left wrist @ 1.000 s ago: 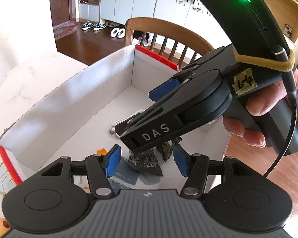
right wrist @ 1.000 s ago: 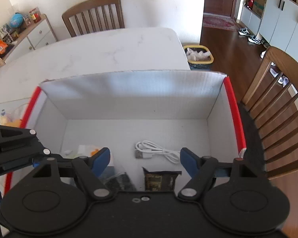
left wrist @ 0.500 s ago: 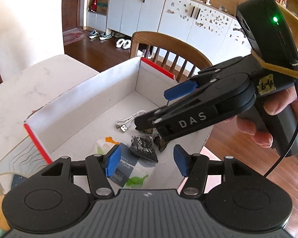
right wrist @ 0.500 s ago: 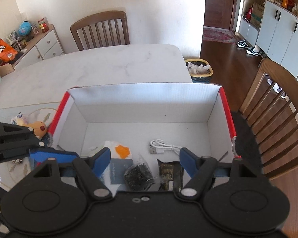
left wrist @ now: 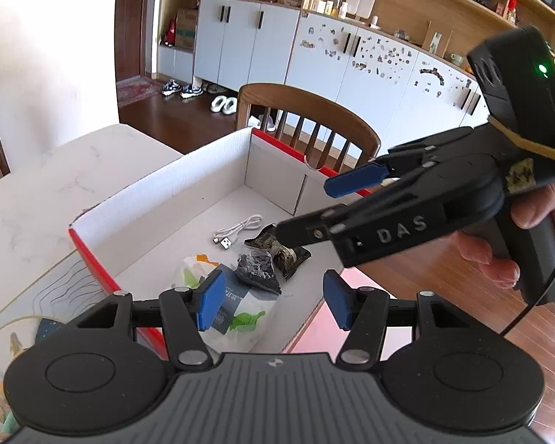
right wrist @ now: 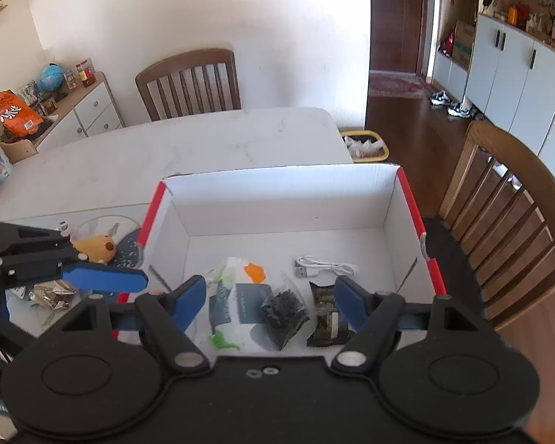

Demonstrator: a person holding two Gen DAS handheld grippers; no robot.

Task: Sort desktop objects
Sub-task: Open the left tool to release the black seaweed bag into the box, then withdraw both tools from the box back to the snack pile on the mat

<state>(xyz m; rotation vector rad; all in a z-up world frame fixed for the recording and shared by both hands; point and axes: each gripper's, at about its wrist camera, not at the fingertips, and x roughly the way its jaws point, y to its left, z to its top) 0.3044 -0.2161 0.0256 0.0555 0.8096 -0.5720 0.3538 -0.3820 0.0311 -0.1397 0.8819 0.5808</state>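
- 4 things already in the white cardboard box w/ red edges: white USB cable far right, dark foil snack bar near right, clear bag of black bits mid, white printed pouch left.
- Left gripper & right gripper: both apart, nothing held.
- Still out, left of box: yellow plush toy, crinkly silver wrapper. Roughly 2/3 done imo.
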